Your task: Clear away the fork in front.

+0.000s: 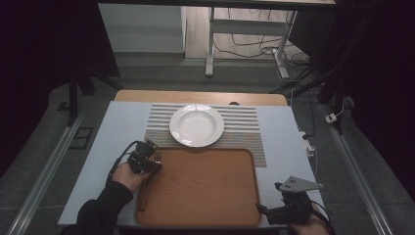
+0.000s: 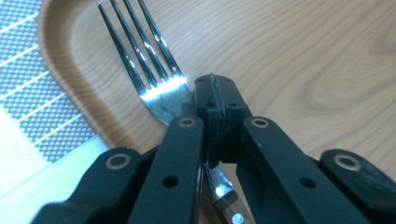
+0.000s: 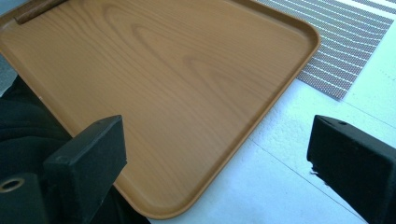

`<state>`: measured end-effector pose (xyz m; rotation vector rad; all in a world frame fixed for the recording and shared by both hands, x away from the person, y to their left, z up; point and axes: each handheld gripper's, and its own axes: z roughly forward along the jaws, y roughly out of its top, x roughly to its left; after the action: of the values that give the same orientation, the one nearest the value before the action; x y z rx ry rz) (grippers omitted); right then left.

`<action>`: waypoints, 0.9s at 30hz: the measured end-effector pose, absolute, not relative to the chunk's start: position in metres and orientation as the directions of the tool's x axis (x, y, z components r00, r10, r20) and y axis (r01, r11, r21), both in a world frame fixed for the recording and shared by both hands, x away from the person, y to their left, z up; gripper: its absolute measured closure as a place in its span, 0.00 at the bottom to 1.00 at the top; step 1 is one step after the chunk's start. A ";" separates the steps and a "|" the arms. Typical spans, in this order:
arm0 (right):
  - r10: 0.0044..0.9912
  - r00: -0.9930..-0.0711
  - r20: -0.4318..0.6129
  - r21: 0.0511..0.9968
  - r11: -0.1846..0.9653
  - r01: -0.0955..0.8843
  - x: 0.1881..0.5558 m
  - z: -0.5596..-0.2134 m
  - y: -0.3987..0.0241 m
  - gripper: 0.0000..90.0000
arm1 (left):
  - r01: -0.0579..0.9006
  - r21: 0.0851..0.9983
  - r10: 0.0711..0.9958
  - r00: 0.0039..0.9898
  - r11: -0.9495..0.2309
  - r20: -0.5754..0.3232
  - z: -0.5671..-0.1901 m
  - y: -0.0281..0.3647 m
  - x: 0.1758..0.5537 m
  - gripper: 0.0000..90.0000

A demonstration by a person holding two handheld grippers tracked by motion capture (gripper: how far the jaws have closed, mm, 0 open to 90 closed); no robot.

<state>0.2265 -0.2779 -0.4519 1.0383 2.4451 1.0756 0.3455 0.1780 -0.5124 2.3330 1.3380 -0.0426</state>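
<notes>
Pale cloth covers your bench (image 1: 98,161), with a wooden tray (image 1: 205,188) as the landmark. Behind the tray, a white plate (image 1: 196,125) sits on a striped mat (image 1: 244,128). At the tray's near-left corner, your left tool (image 2: 212,100) is pinching a fork (image 2: 154,70) at its neck, 4 tines over the tray floor. Off the tray's near-right corner, your right tool (image 3: 217,163) is spread wide, gripping nothing.

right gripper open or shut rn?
Open. In the right gripper view, the right gripper's jaws stand wide apart with nothing between them, above the wooden tray's near corner.
</notes>
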 end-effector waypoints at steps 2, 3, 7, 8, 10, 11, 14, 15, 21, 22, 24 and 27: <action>0.707 -0.706 0.034 0.727 0.467 0.503 0.227 -0.452 -0.278 0.05 | 0.830 0.363 0.818 0.522 -0.423 -0.240 -0.512 0.180 0.346 0.99; 0.707 -0.706 0.035 0.727 0.467 0.503 0.227 -0.452 -0.278 0.05 | 0.831 0.365 0.818 0.521 -0.421 -0.244 -0.513 0.181 0.346 0.98; 0.706 -0.707 0.034 0.726 0.468 0.503 0.227 -0.452 -0.278 0.05 | 0.821 0.400 0.800 0.531 -0.406 -0.278 -0.507 0.183 0.344 0.96; 0.707 -0.706 0.036 0.727 0.466 0.503 0.227 -0.452 -0.278 0.05 | 0.816 0.412 0.795 0.538 -0.406 -0.280 -0.505 0.183 0.343 0.94; 0.707 -0.706 0.038 0.728 0.464 0.504 0.227 -0.452 -0.278 0.05 | 0.802 0.436 0.787 0.551 -0.408 -0.277 -0.501 0.182 0.341 0.90; 0.707 -0.706 0.038 0.729 0.464 0.504 0.227 -0.452 -0.278 0.05 | 0.797 0.445 0.783 0.557 -0.409 -0.276 -0.499 0.182 0.340 0.88; 0.707 -0.706 0.039 0.729 0.463 0.504 0.227 -0.452 -0.278 0.05 | 0.785 0.461 0.778 0.568 -0.414 -0.269 -0.495 0.182 0.336 0.80; 0.707 -0.706 0.039 0.729 0.463 0.504 0.227 -0.452 -0.278 0.05 | 0.781 0.466 0.776 0.572 -0.415 -0.267 -0.495 0.182 0.335 0.77; 0.706 -0.707 0.039 0.729 0.464 0.504 0.227 -0.452 -0.278 0.05 | 0.762 0.494 0.764 0.590 -0.419 -0.261 -0.490 0.183 0.328 0.56; 0.706 -0.707 0.040 0.729 0.463 0.504 0.227 -0.452 -0.278 0.05 | 0.757 0.502 0.762 0.593 -0.418 -0.260 -0.489 0.183 0.327 0.52; 0.707 -0.706 0.041 0.729 0.462 0.505 0.227 -0.452 -0.278 0.05 | 0.739 0.524 0.749 0.611 -0.424 -0.256 -0.488 0.184 0.325 0.43; 0.706 -0.707 0.042 0.729 0.462 0.505 0.227 -0.452 -0.279 0.05 | 0.729 0.543 0.747 0.615 -0.416 -0.254 -0.487 0.182 0.323 0.31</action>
<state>0.2269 -0.2785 -0.4519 1.0388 2.4479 1.0862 0.3226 0.1823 -0.4873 2.2160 1.1554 0.0360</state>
